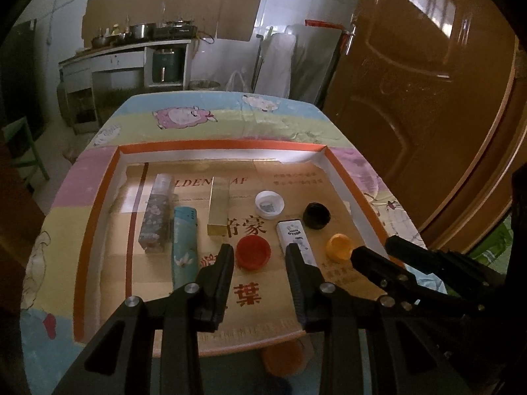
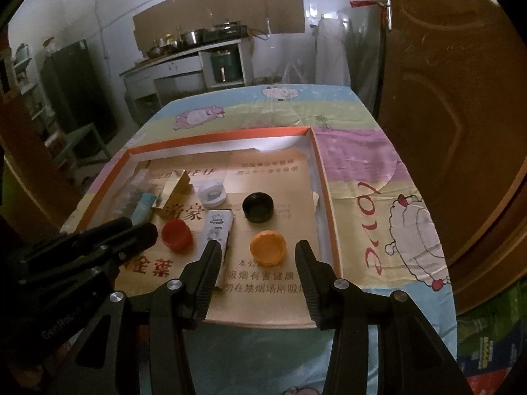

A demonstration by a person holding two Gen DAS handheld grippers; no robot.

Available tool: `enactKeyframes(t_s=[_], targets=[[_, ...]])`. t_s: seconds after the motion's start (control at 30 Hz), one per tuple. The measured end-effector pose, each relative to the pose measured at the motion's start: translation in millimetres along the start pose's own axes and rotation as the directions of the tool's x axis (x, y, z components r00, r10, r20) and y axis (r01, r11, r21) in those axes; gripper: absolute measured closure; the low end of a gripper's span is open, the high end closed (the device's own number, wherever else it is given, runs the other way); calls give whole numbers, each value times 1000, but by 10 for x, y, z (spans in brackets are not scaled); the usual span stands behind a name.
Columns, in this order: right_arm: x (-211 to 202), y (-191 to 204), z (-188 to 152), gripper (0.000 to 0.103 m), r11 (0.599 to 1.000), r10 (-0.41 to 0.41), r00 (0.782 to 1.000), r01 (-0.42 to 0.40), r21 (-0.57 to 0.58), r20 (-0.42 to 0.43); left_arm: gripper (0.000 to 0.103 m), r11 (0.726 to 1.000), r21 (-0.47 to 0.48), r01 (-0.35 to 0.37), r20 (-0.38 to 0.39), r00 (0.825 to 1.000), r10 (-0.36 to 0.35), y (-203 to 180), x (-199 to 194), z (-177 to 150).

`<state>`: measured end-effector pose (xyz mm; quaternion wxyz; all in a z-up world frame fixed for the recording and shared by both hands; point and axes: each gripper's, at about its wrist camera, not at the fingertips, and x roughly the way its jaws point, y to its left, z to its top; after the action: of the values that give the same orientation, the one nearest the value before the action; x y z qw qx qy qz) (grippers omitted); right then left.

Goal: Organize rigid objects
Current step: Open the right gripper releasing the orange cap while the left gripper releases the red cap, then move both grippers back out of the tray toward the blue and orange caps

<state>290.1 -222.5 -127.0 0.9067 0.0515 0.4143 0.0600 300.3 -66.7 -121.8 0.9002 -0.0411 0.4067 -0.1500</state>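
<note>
A shallow orange-rimmed tray (image 1: 98,197) (image 2: 321,171) lined with brown printed paper holds the objects. On its left lie a floral box (image 1: 156,212), a teal lighter (image 1: 185,247) (image 2: 144,205) and a gold box (image 1: 219,209) (image 2: 176,187). A red cap (image 1: 253,251) (image 2: 176,234), a white cap (image 1: 269,204) (image 2: 211,195), a white lighter (image 1: 296,240) (image 2: 220,228), a black cap (image 1: 317,215) (image 2: 258,207) and an orange cap (image 1: 339,247) (image 2: 267,247) lie further right. My left gripper (image 1: 260,256) hovers open just short of the red cap. My right gripper (image 2: 258,252) (image 1: 372,248) stands open near the orange cap, holding nothing.
The tray rests on a table under a pastel cartoon-sheep cloth (image 1: 184,117) (image 2: 395,204). A brown wooden door (image 1: 411,82) (image 2: 454,98) stands close on the right. A counter with pots (image 1: 131,36) (image 2: 194,41) lines the far wall, and a green chair (image 1: 23,151) stands at left.
</note>
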Motion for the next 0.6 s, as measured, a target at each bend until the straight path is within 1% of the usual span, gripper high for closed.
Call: enactKeyframes(t_s=[0.6], targets=[[-514,162,-142,55,1000,5,999,-4,-17,54,70,1000,6,4,53,999,-4,-31,-500,-139]])
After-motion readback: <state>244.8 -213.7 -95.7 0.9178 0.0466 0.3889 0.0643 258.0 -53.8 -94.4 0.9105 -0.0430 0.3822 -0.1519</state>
